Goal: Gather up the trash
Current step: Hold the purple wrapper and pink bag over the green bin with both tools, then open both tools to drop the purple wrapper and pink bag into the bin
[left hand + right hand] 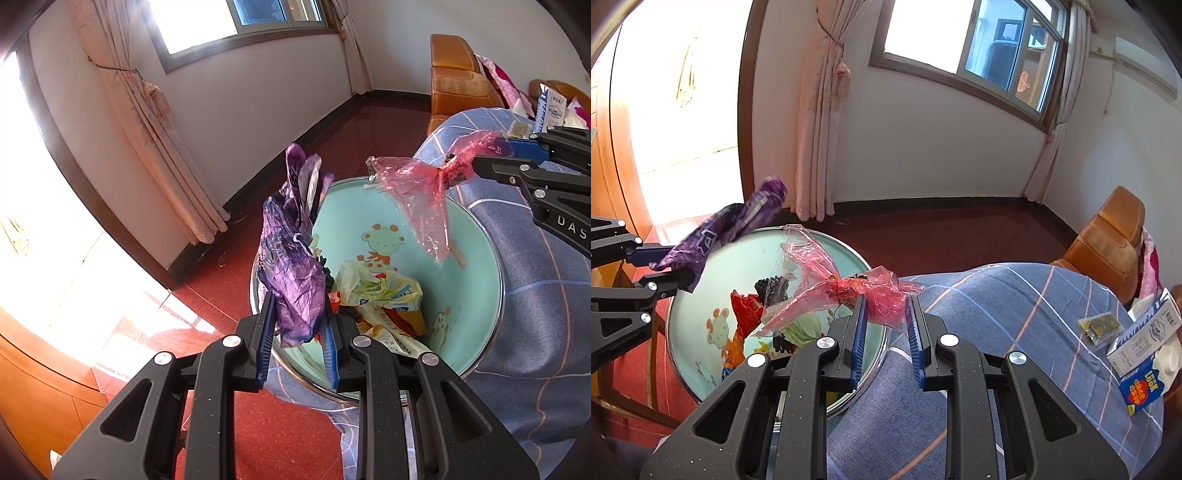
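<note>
Purple wrapper: you are holding it crumpled between the blue pads of your left gripper, both pads pressing on it. It is standing up out of the jaws and hanging over the near-left rim of the bin.

Pink plastic film: you are pinching it in your right gripper, jaws closed on its bunched end. The loose, see-through part is trailing out over the bin's opening, above the rim on the side next to the bed. In the left wrist view the same film is dangling over the far-right part of the bin.

The bin is a round, pale green pail with a metal rim and cartoon giraffes printed inside. It is already holding trash: a yellowish-green bag, a red wrapper, some dark pieces, printed packaging.

The bin is standing on a red tiled floor, just beside a blue plaid bedspread. On the bedspread, well apart from the bin, are lying a small yellow-and-black packet, a white carton and a blue carton.

Behind: an orange leather chair, pink curtains, a window.
</note>
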Demonstrator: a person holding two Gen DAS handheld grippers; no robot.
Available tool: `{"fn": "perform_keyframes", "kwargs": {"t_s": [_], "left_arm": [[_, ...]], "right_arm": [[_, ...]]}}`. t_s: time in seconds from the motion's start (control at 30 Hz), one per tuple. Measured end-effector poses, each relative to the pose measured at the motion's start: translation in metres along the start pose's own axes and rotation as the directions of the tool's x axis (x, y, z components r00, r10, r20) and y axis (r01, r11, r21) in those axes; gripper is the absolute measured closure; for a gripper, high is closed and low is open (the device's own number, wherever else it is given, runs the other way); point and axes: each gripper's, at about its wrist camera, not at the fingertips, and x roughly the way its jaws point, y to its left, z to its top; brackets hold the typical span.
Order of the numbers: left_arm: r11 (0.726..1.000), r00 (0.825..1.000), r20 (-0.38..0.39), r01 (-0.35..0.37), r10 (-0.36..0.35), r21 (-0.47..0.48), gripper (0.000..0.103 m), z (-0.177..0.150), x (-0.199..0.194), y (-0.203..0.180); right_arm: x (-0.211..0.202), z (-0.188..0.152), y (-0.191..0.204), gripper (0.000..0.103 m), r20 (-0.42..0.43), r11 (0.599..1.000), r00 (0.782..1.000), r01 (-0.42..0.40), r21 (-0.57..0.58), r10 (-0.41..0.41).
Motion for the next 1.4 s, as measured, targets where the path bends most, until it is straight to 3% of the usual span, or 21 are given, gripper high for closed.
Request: {"fn": "perform_keyframes", "kwargs": {"t_s": [1.03, 1.1, 1.17, 1.23, 1.3, 1.4], "left_arm": [[1.0, 1.0, 0.006, 0.009, -0.009, -0.001, 0.08, 0.0, -0.002, 0.001], [1.0, 1.0, 0.011, 0.0, 0.0, -0.001, 0.073, 0.0, -0.002, 0.001], [1.0, 1.0, 0.02, -0.014, 0.014, -0.002, 0.051, 0.0, -0.004, 0.002], [1.0, 1.0, 0.023, -0.016, 0.017, -0.005, 0.049, 0.001, -0.006, 0.003], [0.999, 0.999, 0.035, -0.032, 0.032, -0.013, 0.038, 0.002, -0.008, 0.005], [0.999, 0.998, 0.06, -0.016, 0.019, -0.04, 0.034, 0.005, -0.016, 0.008]], "right_arm": [[-0.001, 0.001, 0.007, 0.08, 0.003, 1.0, 1.0, -0.014, -0.011, 0.014], [0.001, 0.002, 0.006, 0.076, -0.005, 1.0, 1.0, -0.025, -0.002, 0.025], [0.0, 0.002, 0.004, 0.055, 0.0, 0.999, 0.999, -0.043, 0.023, 0.043], [-0.002, 0.002, 0.0, 0.055, 0.01, 0.999, 0.999, -0.034, 0.04, 0.034], [-0.007, 0.0, -0.008, 0.053, 0.016, 0.996, 0.999, -0.031, 0.081, 0.03], [-0.021, -0.005, -0.022, 0.049, 0.036, 0.989, 0.999, -0.012, 0.145, 0.007]]}}
